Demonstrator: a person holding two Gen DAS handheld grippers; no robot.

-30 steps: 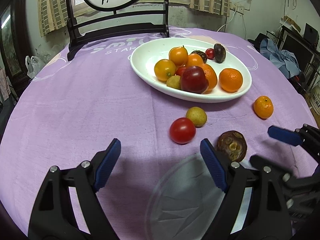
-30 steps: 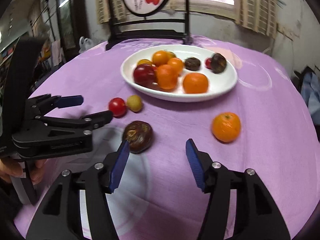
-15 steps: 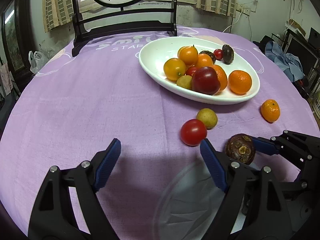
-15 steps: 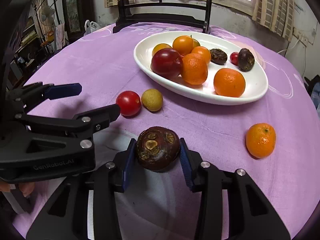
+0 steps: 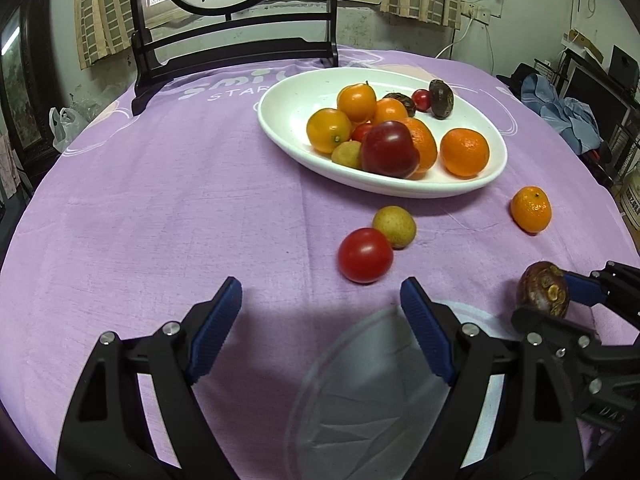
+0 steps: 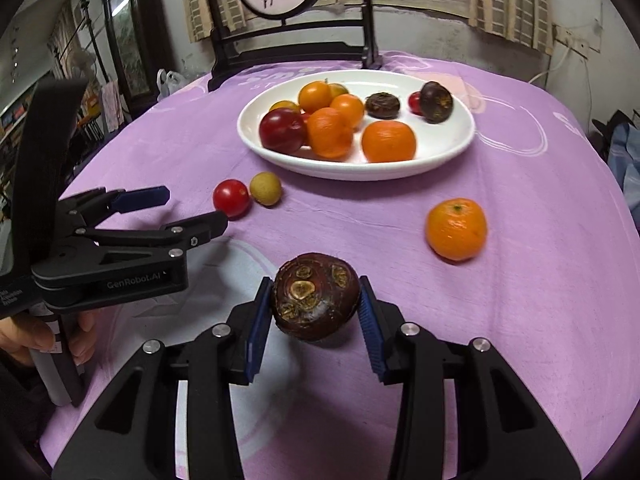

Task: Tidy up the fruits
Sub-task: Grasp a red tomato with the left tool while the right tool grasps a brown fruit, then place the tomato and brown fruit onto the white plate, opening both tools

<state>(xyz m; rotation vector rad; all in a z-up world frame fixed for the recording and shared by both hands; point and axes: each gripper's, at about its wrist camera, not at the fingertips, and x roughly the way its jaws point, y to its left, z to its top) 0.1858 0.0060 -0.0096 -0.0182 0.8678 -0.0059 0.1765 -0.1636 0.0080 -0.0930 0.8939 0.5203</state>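
Observation:
My right gripper (image 6: pixel 312 320) is shut on a dark brown mangosteen (image 6: pixel 315 297) and holds it above the purple cloth; it also shows in the left wrist view (image 5: pixel 543 290). My left gripper (image 5: pixel 320 324) is open and empty, just short of a red tomato (image 5: pixel 365 255) and a yellow-green fruit (image 5: pixel 394 226). A loose orange (image 6: pixel 456 229) lies on the cloth to the right. The white oval bowl (image 6: pixel 440 152) behind holds several oranges, a dark red plum (image 6: pixel 282 129) and two dark mangosteens.
A dark wooden chair (image 5: pixel 240 48) stands at the table's far edge. The table is round with a purple cloth (image 5: pixel 160 200). A blue garment (image 5: pixel 560 112) lies off the table at right.
My right gripper closed on the mangosteen and lifted it off the cloth. The left gripper has stayed open and nearly still.

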